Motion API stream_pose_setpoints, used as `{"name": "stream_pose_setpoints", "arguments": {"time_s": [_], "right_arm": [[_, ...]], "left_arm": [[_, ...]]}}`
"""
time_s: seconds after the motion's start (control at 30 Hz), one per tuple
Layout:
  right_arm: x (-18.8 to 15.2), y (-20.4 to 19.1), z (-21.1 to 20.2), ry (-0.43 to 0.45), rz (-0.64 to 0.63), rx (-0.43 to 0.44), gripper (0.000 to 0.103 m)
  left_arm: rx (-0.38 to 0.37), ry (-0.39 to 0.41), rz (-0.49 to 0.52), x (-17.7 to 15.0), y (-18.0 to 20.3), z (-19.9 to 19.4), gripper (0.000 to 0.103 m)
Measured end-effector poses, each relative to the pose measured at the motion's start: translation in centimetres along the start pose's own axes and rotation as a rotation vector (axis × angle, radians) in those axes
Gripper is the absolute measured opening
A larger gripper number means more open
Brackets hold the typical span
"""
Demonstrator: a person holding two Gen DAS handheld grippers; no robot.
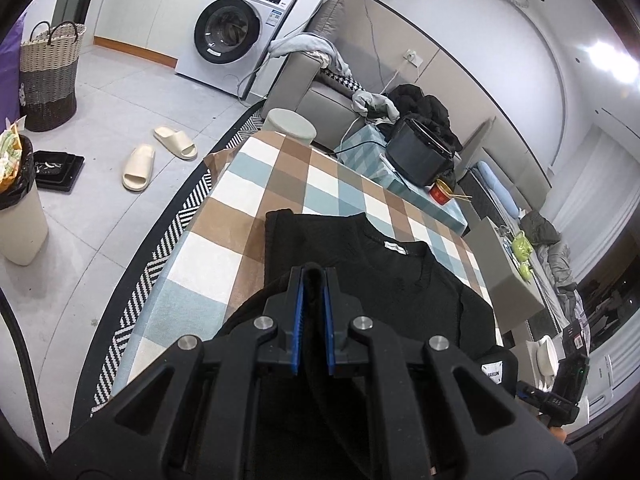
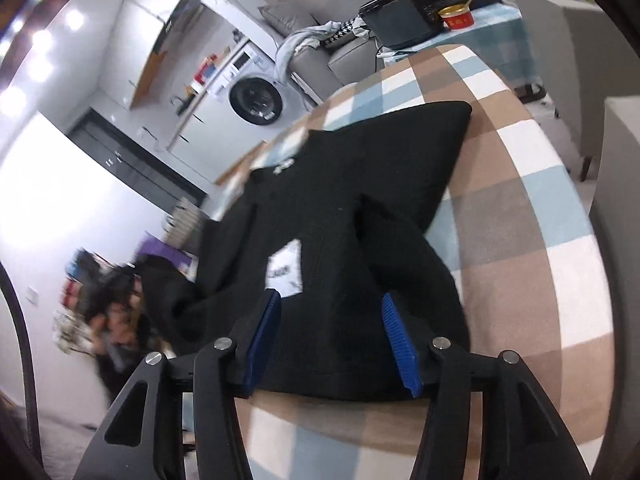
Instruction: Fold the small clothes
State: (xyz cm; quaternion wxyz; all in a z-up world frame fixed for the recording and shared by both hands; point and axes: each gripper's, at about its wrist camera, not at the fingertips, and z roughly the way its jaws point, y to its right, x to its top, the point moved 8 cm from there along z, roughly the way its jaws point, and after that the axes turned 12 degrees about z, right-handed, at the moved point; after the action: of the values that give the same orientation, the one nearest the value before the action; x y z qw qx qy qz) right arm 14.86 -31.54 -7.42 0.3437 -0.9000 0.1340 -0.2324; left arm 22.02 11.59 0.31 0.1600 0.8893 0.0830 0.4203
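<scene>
Black sweater [image 1: 384,280] lies on the checked table [image 1: 224,216], centre of both views, collar toward the top of the left view. Left claw [image 1: 313,276] is clamped on a fold of it. Right claw [image 2: 330,300] gapes, pads straddling the near hem, gripping nothing, so it's nearer that edge. Hem tag [image 1: 493,374] reads roughly "JIAXUN"; neck label [image 1: 394,247] unreadable.

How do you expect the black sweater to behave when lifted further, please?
Probably floppy: the black sweater sags in folds where the left gripper pinches it. Its thick knit looks fairly heavy. It should grip rather than slide on the checked cloth.
</scene>
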Motion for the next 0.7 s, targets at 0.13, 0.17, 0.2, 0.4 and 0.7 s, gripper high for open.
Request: {"name": "stream_pose_setpoints", "arguments": {"time_s": [0.13,0.17,0.2,0.4,0.7], "right_arm": [[-0.4,0.2,1.5,-0.024,-0.009,-0.009,0.015],[-0.6,0.0,1.6,-0.03,-0.015,-0.003,0.007],[-0.6,-0.4,1.5,-0.037,-0.011,0.03,0.006],[1.8,-4.0,-1.8,0.075,0.055,0.258,0.005],[13.0,-0.9,0.7,0.324,0.369,0.201,0.005]], "left_arm": [[0.005,-0.001,-0.011,-0.4,-0.6,-0.2,0.006],[0.006,0.0,-0.015,-0.5,-0.7,-0.4,0.006],[0.006,0.001,-0.016,-0.6,-0.7,-0.5,0.006],[0.004,0.031,-0.014,0.3,-0.9,-0.9,0.006],[0.038,0.057,-0.063,4.4,-3.8,2.9,0.006]]}}
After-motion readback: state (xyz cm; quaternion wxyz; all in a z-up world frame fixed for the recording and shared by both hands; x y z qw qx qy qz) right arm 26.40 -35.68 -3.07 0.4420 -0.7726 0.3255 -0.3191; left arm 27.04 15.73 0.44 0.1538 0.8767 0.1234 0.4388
